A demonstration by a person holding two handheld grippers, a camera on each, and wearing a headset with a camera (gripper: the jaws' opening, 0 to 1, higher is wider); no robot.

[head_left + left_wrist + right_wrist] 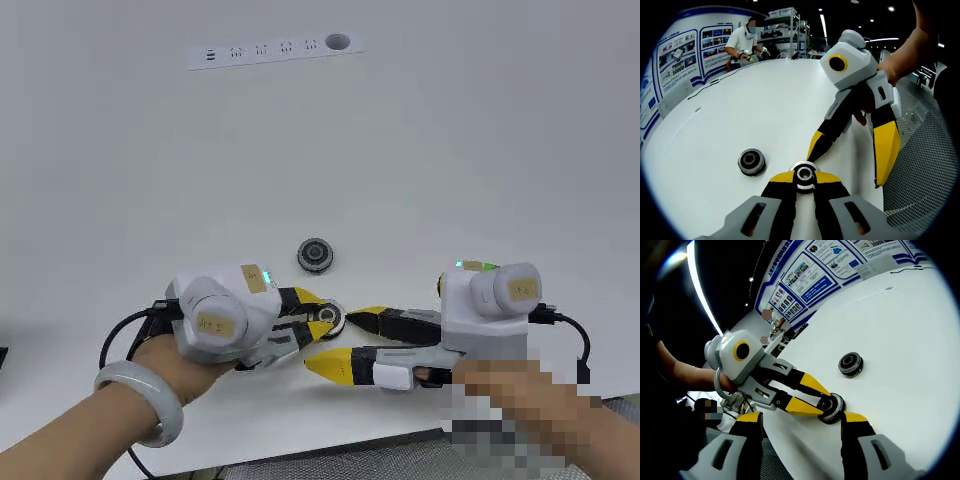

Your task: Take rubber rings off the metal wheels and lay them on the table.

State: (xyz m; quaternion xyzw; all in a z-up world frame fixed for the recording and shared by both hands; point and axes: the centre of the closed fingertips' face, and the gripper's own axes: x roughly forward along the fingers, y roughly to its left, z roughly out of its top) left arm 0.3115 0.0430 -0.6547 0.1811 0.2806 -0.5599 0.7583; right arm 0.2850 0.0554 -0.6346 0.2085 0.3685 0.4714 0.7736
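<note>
The left gripper [318, 314] has its fingers clamped on a metal wheel [332, 319] at the near side of the desk [450, 160]. The right gripper [330, 340] gapes wide beside it, empty. A second wheel [315, 254] lies farther off. A skewed pull on the rubber ring [842, 404] could twist the wheel out of the left grip.

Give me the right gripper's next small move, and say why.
Likely nudge the right gripper in and pinch the dark rubber ring on the metal wheel. The left gripper is shut on that wheel, and the right jaws stand wide open with one yellow tip right beside its rim, so the ring looks within easy reach.
</note>
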